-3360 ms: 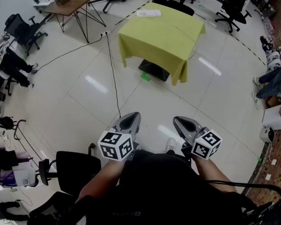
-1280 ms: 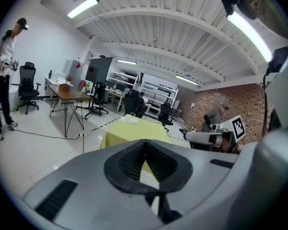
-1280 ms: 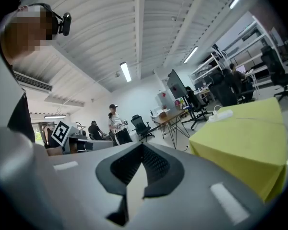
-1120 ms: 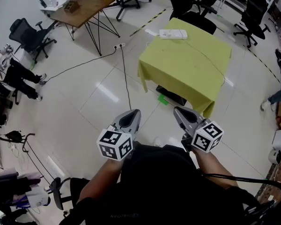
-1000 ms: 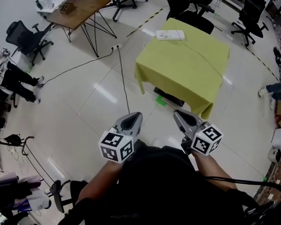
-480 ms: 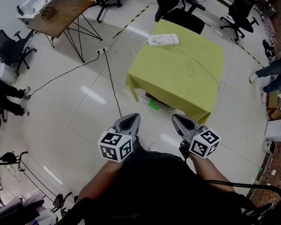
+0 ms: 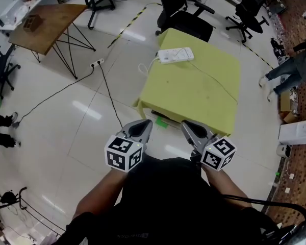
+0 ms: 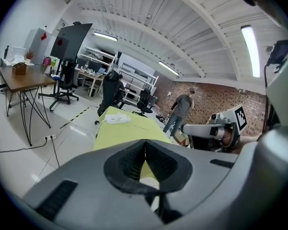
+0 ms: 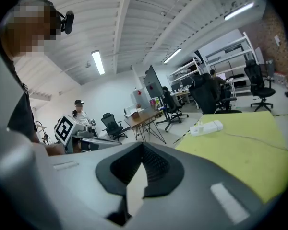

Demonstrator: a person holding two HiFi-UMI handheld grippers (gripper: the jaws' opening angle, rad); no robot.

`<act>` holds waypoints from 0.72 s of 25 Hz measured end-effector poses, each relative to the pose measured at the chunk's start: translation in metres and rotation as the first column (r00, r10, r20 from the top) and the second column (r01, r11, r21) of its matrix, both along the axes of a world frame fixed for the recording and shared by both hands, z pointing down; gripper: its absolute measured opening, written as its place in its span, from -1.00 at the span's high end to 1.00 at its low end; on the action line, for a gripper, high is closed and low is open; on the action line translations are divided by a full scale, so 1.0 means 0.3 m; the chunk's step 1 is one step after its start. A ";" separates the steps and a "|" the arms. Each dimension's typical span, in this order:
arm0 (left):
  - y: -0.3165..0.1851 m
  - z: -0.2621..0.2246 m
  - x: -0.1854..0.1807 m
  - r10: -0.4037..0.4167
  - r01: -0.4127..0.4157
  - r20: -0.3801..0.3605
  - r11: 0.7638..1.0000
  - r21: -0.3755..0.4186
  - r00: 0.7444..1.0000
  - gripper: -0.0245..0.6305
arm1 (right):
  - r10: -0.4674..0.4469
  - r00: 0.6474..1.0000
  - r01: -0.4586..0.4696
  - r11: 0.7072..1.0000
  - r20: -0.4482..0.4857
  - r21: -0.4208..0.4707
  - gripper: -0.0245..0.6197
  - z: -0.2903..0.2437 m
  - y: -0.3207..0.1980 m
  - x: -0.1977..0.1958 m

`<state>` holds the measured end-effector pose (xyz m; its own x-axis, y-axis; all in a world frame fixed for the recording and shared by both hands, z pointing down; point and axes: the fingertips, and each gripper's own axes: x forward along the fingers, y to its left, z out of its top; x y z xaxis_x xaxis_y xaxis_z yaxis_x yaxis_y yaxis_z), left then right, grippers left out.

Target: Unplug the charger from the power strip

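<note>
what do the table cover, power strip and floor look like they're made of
Table cover: matte yellow-green fabric, probably; it drapes in folds at the corners.
Power strip: white, smooth, hard-edged, likely plastic.
Floor: glossy pale tiles, with seam lines and light reflections; ceramic or stone, can't tell which.

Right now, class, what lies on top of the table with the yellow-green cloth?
A white power strip sits near the far left corner of the cloth, and a thin cable trails across it. The cloth hangs over the sides, hiding the table itself.
</note>
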<state>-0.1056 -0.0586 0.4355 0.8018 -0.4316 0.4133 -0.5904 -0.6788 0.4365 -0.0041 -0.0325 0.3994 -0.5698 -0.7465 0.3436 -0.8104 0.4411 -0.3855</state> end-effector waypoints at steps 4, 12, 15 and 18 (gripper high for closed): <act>-0.110 0.031 -0.012 0.032 -0.032 0.018 0.999 -0.007 0.999 0.91 | 0.058 0.998 -0.058 0.998 -0.023 0.010 0.91 -0.012 -0.080 0.023; -0.243 0.037 0.082 0.059 -0.058 0.009 0.998 -0.017 0.998 0.91 | 0.082 0.996 -0.082 0.997 -0.032 -0.015 0.91 0.023 -0.177 0.105; -0.287 0.030 0.130 0.034 -0.033 0.018 0.999 -0.005 0.999 0.91 | 0.067 0.998 -0.067 0.998 -0.021 -0.018 0.92 0.049 -0.221 0.159; -0.336 0.011 0.178 -0.018 0.018 0.027 1.000 0.010 0.999 0.91 | 0.037 0.999 -0.037 0.999 -0.005 -0.016 0.91 0.065 -0.289 0.228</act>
<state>-0.0521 -0.1594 0.4388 0.7824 -0.4501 0.4304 -0.6142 -0.6718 0.4140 0.0642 -0.1190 0.4190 -0.5404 -0.7613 0.3584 -0.8278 0.4048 -0.3884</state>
